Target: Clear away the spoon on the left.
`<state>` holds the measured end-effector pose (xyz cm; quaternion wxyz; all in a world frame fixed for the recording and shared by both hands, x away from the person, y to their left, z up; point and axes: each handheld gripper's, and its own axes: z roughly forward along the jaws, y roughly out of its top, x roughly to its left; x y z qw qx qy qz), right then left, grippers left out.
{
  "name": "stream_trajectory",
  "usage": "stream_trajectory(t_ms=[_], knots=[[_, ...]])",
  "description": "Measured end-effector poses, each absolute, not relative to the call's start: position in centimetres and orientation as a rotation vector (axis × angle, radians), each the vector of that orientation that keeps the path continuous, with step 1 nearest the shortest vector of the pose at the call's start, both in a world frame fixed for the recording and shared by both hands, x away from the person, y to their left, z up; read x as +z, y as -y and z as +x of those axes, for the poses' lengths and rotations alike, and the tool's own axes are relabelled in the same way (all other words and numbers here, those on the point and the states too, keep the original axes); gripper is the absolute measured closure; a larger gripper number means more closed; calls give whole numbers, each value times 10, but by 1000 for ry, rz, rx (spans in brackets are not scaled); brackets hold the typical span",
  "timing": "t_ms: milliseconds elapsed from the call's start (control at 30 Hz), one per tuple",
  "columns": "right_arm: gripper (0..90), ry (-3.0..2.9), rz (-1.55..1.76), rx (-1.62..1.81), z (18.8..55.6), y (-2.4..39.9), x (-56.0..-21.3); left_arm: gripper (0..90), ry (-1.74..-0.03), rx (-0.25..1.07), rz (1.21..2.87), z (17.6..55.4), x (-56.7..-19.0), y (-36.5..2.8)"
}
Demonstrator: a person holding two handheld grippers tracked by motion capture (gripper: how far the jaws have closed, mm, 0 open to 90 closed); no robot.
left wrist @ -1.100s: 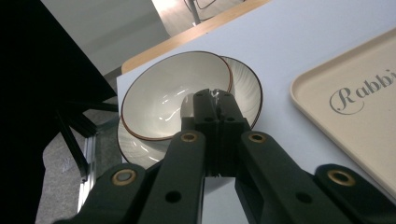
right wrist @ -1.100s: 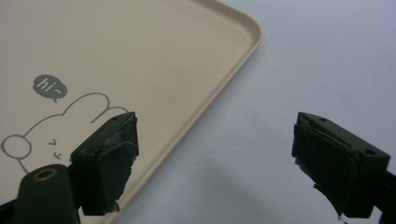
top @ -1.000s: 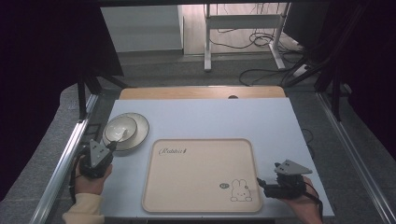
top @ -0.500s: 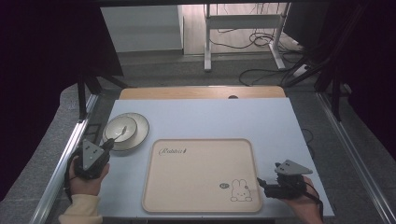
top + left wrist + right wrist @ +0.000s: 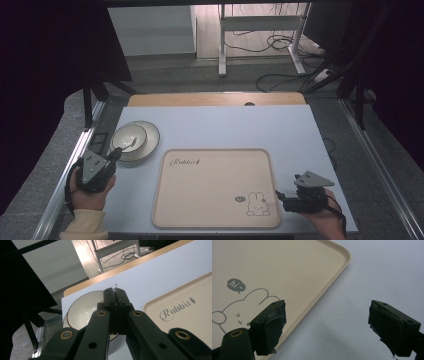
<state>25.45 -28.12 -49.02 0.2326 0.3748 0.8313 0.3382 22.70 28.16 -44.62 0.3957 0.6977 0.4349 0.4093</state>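
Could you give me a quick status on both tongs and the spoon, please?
Left tongs shut on spoon, above the bowl. Right tongs open, empty, straddling the tray edge. Nothing in the way.

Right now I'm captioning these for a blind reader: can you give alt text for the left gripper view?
The left gripper, jaws shut on a thin metal utensil handle, is above a cream bowl on a pale table. At right is a beige tray printed "Rabbit".

The thin shiny thing (image 5: 115,287) pinched in the left hand-held gripper (image 5: 114,293) is mostly hidden, unidentifiable.
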Motion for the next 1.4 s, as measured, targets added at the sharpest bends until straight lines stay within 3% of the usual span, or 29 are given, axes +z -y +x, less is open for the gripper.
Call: stream_trajectory(t_ms=[1400], knots=[[149,-2280,1031,937,255,282,-490,900,-976,1044,1792,215,-426,-260]])
